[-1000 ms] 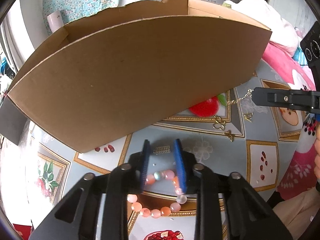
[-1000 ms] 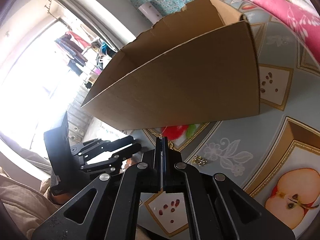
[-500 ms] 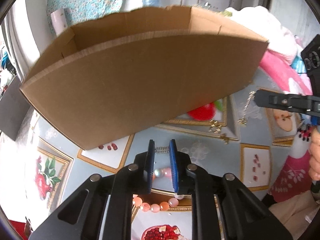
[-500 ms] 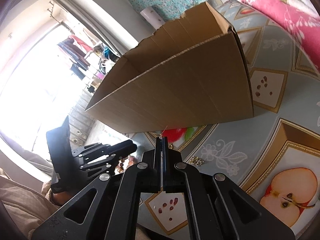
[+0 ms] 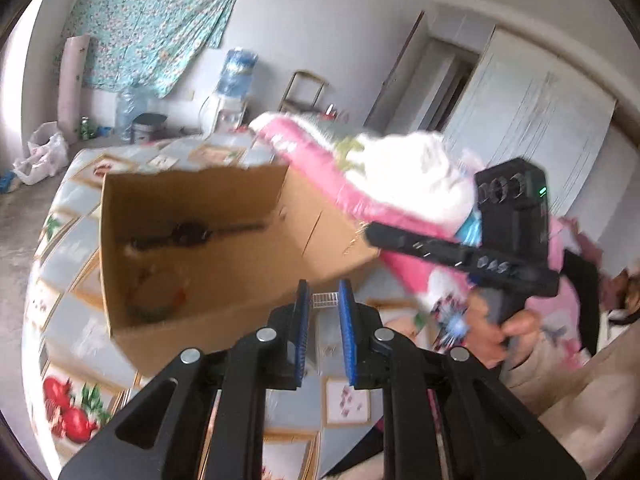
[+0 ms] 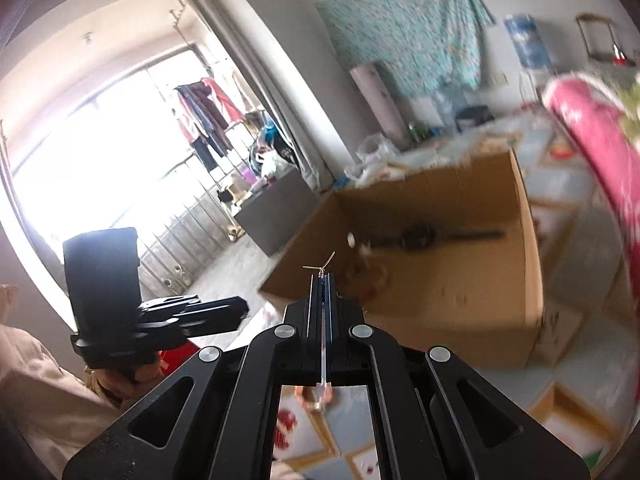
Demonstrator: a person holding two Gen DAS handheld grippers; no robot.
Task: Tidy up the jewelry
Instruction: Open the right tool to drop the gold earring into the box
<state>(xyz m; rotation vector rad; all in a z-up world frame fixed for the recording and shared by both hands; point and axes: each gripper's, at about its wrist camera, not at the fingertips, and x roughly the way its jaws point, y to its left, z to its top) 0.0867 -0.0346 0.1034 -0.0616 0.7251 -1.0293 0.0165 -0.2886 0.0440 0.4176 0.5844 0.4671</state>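
Cardboard box: plain brown, open at the top, sitting on a patterned cloth printed with fruit in gold-edged squares. It fills the centre left of the left wrist view and the centre right of the right wrist view. A long dark item lies across its floor, with a blurred reddish and green heap in the near corner; what these are cannot be told.

Right gripper: lower centre of its own view, jaws pressed together on a thin gold chain. A short bent end of gold wire sticks out above the tips, in front of the box's near left corner. A pale strand runs down between the jaws, and a blurred pinkish-gold bit hangs below them.

Left gripper: lower centre of its own view, blue pads standing narrow with a slim gap. Whether anything is pinched there cannot be told; a small silver ridged piece shows in the gap at the tips.

A pink and white blanket is heaped at the right of the box.
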